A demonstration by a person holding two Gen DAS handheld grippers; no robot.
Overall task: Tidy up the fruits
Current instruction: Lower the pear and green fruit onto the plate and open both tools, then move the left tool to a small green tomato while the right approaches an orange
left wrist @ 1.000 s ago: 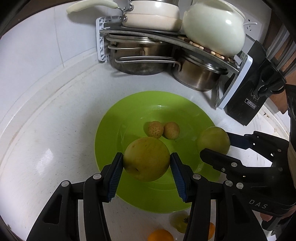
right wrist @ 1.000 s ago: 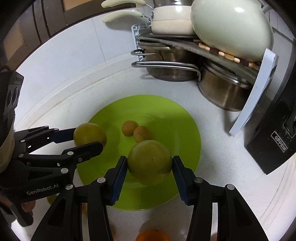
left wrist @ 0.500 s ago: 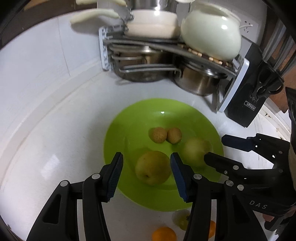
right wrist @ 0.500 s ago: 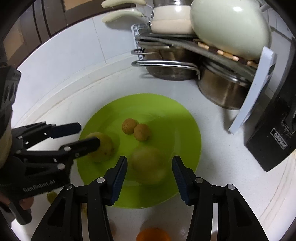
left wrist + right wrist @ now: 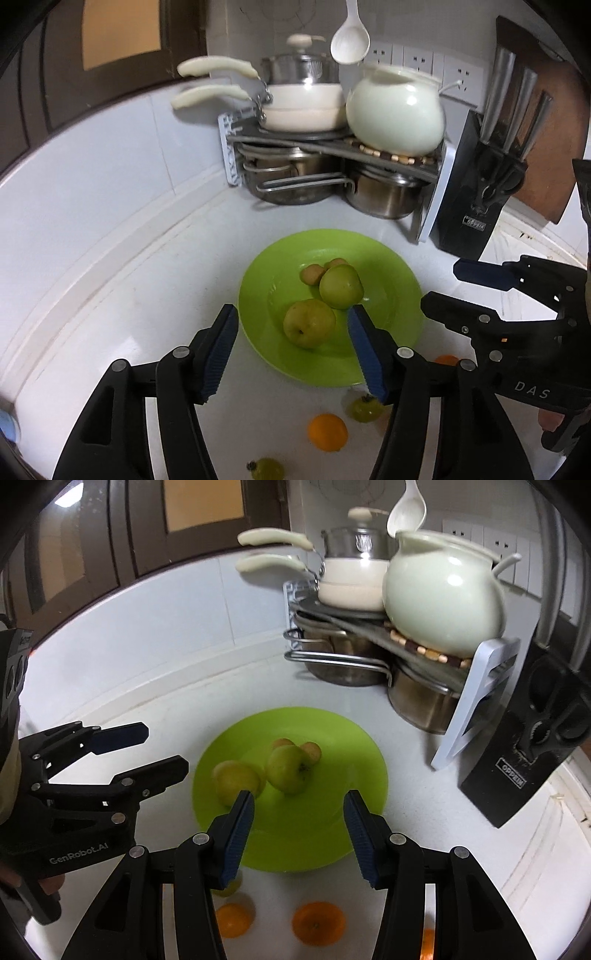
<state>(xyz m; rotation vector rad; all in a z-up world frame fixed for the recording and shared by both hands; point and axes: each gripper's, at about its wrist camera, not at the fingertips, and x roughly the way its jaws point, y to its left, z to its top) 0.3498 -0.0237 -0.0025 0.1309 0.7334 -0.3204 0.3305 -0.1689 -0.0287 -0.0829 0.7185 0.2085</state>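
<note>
The 2 round yellow-green apples (image 5: 309, 323) (image 5: 340, 286), clamped in the claws 1 second ago, have been released onto the flat lime-green plate (image 5: 391, 350) beside 2 small brown fruits (image 5: 311, 274). The left gripper (image 5: 290, 350) and right gripper (image 5: 297, 836) are now held wide apart, empty, drawn back over the plate's near rim. Round oranges (image 5: 318, 922) and small green fruits (image 5: 364, 409) are left on the white counter (image 5: 129, 295) below the claws, so they are judged next.

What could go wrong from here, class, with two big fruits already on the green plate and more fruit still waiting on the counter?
1. The two green fruits sit loose on the shallow green plate; adding more could knock one over the rim.
2. The oranges lie close under the right gripper, so a low move might bump them away.
3. The left gripper hangs close alongside, jaws open; both could collide.
</note>
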